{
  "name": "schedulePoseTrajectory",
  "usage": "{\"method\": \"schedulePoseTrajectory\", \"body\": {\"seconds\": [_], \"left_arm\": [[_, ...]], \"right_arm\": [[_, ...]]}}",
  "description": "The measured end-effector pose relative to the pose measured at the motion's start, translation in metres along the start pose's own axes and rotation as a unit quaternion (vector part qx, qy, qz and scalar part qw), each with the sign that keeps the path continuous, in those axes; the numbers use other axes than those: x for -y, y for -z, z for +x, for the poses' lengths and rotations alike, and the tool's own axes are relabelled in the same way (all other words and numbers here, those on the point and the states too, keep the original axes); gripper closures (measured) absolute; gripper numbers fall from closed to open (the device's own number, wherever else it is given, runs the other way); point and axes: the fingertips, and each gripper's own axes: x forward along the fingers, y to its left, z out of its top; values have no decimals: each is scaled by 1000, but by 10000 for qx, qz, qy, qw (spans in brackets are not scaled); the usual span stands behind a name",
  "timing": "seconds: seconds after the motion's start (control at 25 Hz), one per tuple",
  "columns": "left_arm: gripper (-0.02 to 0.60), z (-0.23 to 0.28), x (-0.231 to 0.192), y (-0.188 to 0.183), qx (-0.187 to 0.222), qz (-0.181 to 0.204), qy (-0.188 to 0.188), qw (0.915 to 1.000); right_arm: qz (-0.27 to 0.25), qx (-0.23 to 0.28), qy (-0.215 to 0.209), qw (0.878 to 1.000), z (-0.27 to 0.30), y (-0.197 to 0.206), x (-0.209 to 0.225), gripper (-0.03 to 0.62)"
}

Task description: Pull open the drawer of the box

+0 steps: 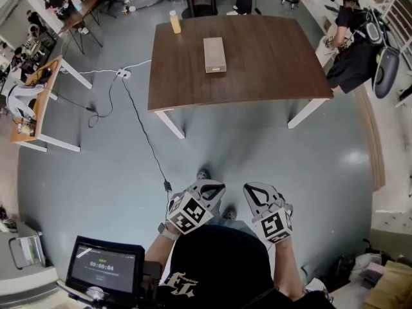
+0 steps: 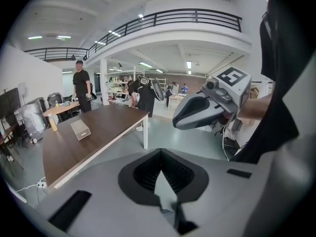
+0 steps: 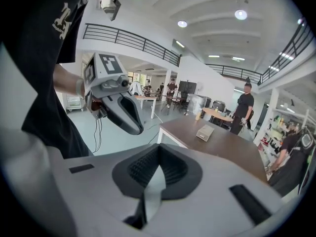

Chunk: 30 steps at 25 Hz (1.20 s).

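The box (image 1: 215, 55) is a small grey-beige oblong lying in the middle of a brown table (image 1: 270, 63), far ahead of me. It shows small in the left gripper view (image 2: 80, 129) and in the right gripper view (image 3: 204, 132). Both grippers hang low and close to my body, well short of the table and over grey floor. My left gripper (image 1: 215, 185) (image 2: 159, 151) has its jaws together with nothing between them. My right gripper (image 1: 248, 187) (image 3: 159, 146) is likewise shut and empty. Each gripper shows in the other's view, side by side.
A yellow bottle (image 1: 175, 22) stands at the table's far left corner. A power strip with a cable (image 1: 123, 74) lies on the floor left of the table. A wooden desk (image 1: 38, 102) stands further left, a person (image 1: 351, 44) stands right of the table, and a small screen (image 1: 106, 267) is at my lower left.
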Motion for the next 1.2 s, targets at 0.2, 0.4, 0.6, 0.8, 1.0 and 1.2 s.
{"method": "schedulePoseTrajectory", "body": {"seconds": [0.2, 0.4, 0.6, 0.8, 1.0, 1.2], "left_arm": [[575, -4, -38, -8, 235, 80, -218, 9995], [575, -6, -54, -12, 256, -67, -228, 9994], [575, -3, -74, -21, 352, -26, -174, 9992], [575, -1, -95, -34, 519, -19, -124, 9986], [575, 1, -122, -42, 766, -122, -136, 9969], [575, 0, -156, -50, 846, -142, -203, 9961]], "right_arm": [[-28, 154, -46, 9999, 28, -14, 11, 606], [-9, 126, -109, 9999, 41, -16, 13, 606], [-50, 87, -66, 9999, 54, -28, 27, 606], [-188, 45, -125, 9997, 73, -44, 43, 606], [-296, -2, -165, 9994, 95, -53, 63, 606], [-364, -15, -170, 9992, 119, -68, 83, 606]]}}
